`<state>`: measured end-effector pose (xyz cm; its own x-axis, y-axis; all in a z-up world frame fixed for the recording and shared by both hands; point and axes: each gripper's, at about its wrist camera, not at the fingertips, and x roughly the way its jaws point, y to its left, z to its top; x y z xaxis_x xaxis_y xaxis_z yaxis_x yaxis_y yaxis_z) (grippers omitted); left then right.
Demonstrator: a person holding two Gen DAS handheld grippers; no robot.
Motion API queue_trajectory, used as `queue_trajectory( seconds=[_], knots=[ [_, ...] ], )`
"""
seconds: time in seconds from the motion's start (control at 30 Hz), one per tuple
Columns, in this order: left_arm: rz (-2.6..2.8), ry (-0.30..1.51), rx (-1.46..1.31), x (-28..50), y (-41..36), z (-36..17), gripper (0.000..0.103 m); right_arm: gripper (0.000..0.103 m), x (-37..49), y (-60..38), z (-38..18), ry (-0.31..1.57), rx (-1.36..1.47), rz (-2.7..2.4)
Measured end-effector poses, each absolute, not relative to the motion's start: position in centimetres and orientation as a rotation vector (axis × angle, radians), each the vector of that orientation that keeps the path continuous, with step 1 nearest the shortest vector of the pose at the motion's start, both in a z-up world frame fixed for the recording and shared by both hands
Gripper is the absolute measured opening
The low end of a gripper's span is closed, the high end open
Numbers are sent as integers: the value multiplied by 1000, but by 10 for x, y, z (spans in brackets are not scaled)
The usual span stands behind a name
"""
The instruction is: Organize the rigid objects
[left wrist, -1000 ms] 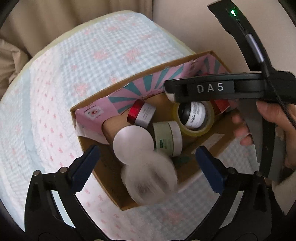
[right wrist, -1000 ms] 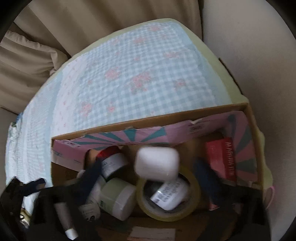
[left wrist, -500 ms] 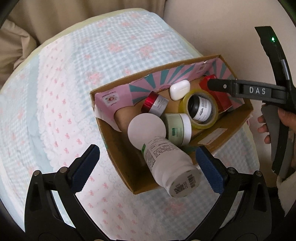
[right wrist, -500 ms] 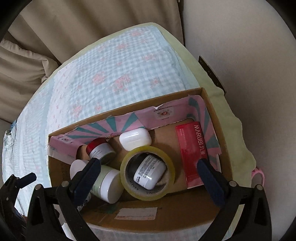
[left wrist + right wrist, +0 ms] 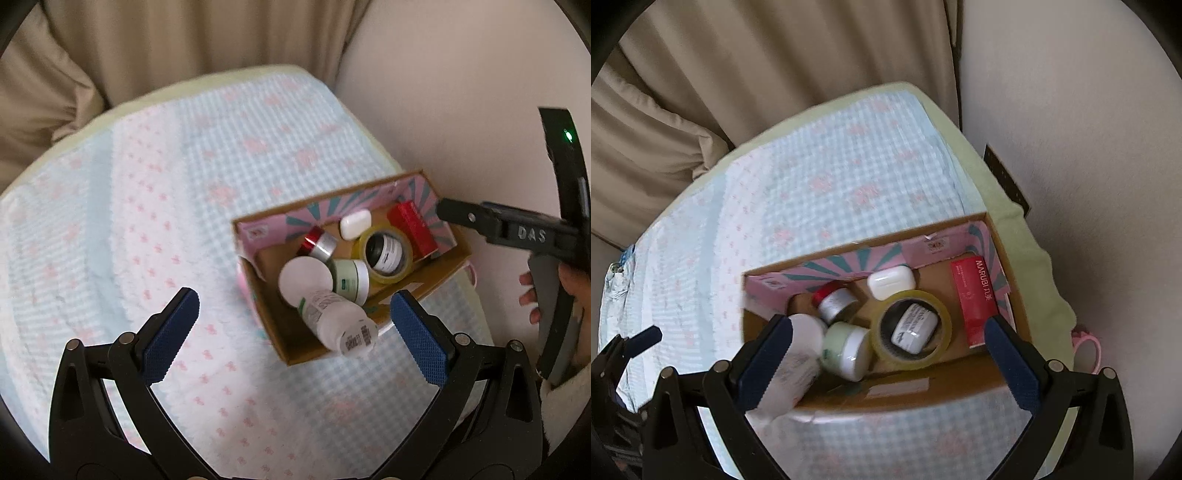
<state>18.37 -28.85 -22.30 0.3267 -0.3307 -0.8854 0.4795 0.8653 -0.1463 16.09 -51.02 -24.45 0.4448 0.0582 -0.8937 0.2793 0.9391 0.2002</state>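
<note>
In the cardboard box (image 5: 960, 384) on the quilted bed (image 5: 184, 184) lie a white bottle (image 5: 332, 317), green jar (image 5: 349, 282), red-capped jar (image 5: 319, 243), earbud case (image 5: 891, 281), red carton (image 5: 975, 301) and a tape roll (image 5: 911, 328) ringing a small jar (image 5: 914, 328). The left gripper (image 5: 295, 325) and right gripper (image 5: 888, 350) are both spread, empty.

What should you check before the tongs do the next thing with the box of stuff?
1. Left tongs open and holding nothing: ok.
2. Right tongs open and holding nothing: ok.
3. White bottle fully inside the cardboard box: not ok, its end leans over the rim.
4. Tape roll lies flat, a jar inside it: ok.
5. Red box inside by the wall: ok.
6. More things left outside: cannot tell.
</note>
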Motion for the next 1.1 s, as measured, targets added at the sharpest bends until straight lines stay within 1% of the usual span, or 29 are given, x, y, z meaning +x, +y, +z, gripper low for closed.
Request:
queue_trajectory(
  seconds=[0.23,0.4,0.53,0.67,0.8,1.1],
  knots=[
    [-464,1024,85,163,-226,-136,103,103,128,-458,-153,1017,284,-119],
    [-361,930,43,135,-155,-64,103,103,100,-397,-85,949,214,-63],
    [-291,871,6,110,-102,-29,103,103,81,-352,-50,900,169,-10],
    [-230,834,-17,83,-62,-15,103,103,64,-314,-29,856,125,24],
    [-188,806,-41,61,-38,-13,103,103,51,-293,-27,828,85,23],
    [-149,755,-21,41,-35,-7,103,103,35,-281,-24,787,51,-17]
  ],
)
